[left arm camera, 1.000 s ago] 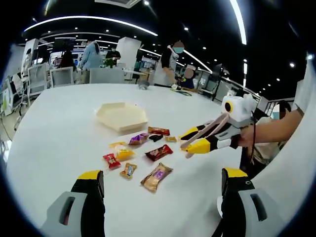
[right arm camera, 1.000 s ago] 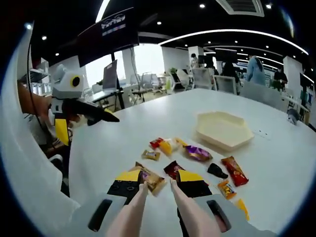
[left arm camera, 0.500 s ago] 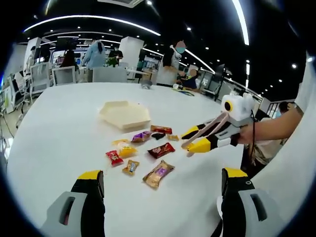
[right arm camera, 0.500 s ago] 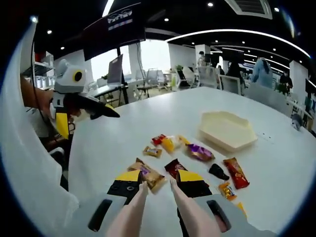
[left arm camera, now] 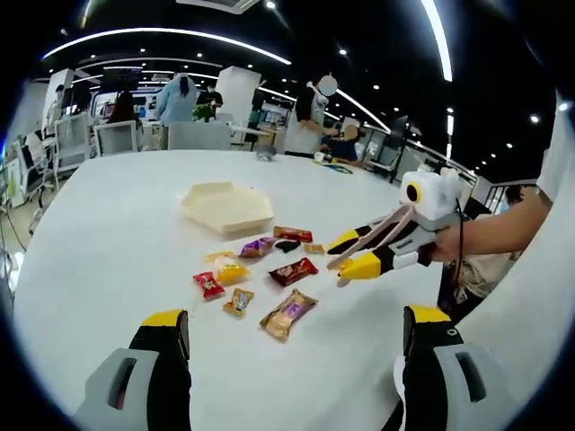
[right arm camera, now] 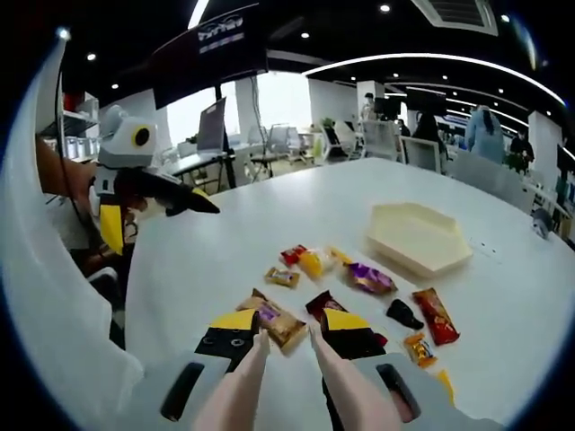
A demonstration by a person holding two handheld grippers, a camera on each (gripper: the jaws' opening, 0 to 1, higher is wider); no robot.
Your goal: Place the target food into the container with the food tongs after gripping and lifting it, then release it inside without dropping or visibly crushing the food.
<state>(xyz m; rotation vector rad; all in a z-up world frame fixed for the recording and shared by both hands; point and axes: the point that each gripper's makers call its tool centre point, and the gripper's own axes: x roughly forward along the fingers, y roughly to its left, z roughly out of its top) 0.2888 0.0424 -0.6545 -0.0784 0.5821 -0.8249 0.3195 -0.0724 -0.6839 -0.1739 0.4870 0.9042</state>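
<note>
Several wrapped snacks lie in a loose cluster on the white table: a tan packet [right arm camera: 274,321] [left arm camera: 287,313], a dark red one [right arm camera: 323,305] [left arm camera: 294,271], a purple one [right arm camera: 370,278] and a yellow one [right arm camera: 314,262]. Behind them sits a cream hexagonal container [right arm camera: 418,238] [left arm camera: 225,207]. My right gripper [right arm camera: 289,321] [left arm camera: 349,255] is shut on pink food tongs [right arm camera: 328,364], whose open tips hover just above the tan and dark red packets. My left gripper [left arm camera: 296,319] [right arm camera: 157,220] stands wide open above the table's near side, holding nothing.
A person's arm [left arm camera: 490,238] holds the right gripper. The white table [left arm camera: 108,233] stretches wide around the snacks. Office chairs [left arm camera: 112,136], desks and people stand far behind the table.
Both views have drifted slightly with the hands. The snacks and container lie where they were, and the tongs stay open over the tan and dark red packets.
</note>
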